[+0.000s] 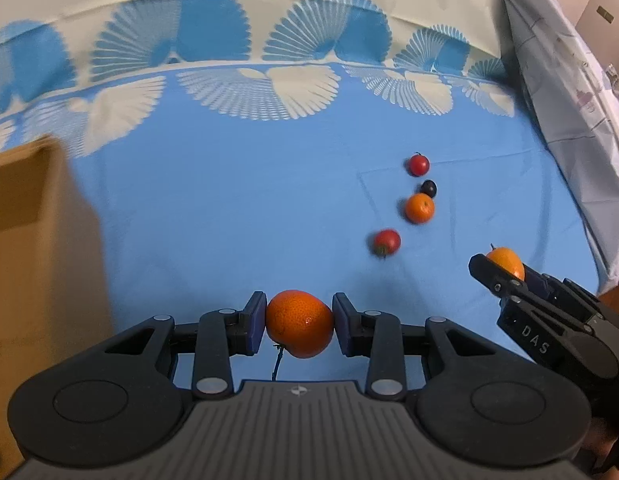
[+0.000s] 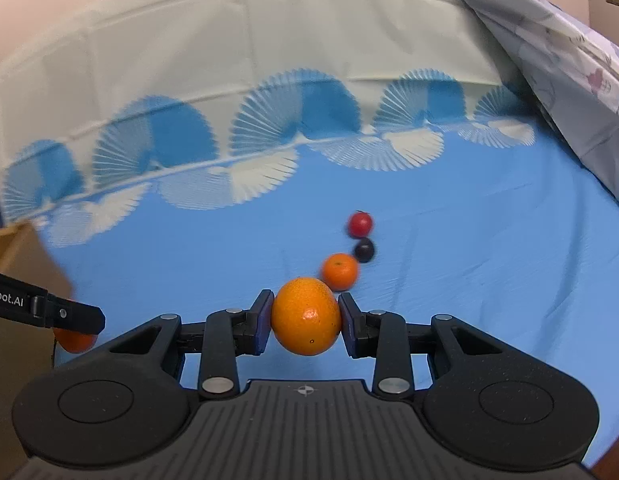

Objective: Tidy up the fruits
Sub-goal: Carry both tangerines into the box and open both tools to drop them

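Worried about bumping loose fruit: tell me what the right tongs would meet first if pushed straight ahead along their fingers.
Probably the small loose orange lying on the blue cloth, just beyond the larger orange gripped in the right tongs. Depth is unclear, so they might pass above it.

Both grippers were black plastic linkages with blue pads (image 1: 256,322), silver pivot screws (image 2: 214,385) and ribbed grey housings (image 1: 297,432). White lettering (image 1: 534,339) marked one side.
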`<state>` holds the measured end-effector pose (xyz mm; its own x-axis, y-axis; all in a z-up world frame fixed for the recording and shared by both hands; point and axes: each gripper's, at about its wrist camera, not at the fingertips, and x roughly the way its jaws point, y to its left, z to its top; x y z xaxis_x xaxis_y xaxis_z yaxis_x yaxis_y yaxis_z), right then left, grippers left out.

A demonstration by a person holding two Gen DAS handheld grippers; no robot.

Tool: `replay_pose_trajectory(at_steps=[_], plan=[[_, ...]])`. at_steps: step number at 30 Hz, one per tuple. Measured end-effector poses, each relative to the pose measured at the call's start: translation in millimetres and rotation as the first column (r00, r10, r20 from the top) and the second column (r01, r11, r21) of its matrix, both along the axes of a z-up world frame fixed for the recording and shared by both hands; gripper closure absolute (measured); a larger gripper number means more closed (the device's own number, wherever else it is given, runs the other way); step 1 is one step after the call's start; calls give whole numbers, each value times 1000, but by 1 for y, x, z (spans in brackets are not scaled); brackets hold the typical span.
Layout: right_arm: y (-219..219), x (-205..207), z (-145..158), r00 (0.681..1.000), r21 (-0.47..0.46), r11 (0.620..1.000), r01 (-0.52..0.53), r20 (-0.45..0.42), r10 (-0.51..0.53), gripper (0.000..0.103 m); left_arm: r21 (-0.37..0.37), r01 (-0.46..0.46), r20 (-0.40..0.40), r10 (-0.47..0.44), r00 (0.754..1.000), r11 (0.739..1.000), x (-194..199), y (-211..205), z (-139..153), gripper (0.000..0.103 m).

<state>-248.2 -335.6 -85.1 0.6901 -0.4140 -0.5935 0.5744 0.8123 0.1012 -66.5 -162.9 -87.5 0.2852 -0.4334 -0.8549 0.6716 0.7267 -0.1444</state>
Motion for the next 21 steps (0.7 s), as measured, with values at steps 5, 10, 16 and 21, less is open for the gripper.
replay_pose_trajectory(at_steps=[5,10,16,21], plan=[[52,-33,32,996,6,996,-85,28,85,67,5,-48,7,48,999,999,-35,75,35,63],[113,-59,57,980,32,980,-198,40,196,67,37,-145,32,143,989,989,-63,154,55,63],[190,-74,77,943,53,942,-332,44,330,67,43,-246,58,244,968,968,-92,236,71,63],[244,-80,87,913,-3,914,-406,34,406,67,5,-290,59,289,955,957,-112,285,79,63]])
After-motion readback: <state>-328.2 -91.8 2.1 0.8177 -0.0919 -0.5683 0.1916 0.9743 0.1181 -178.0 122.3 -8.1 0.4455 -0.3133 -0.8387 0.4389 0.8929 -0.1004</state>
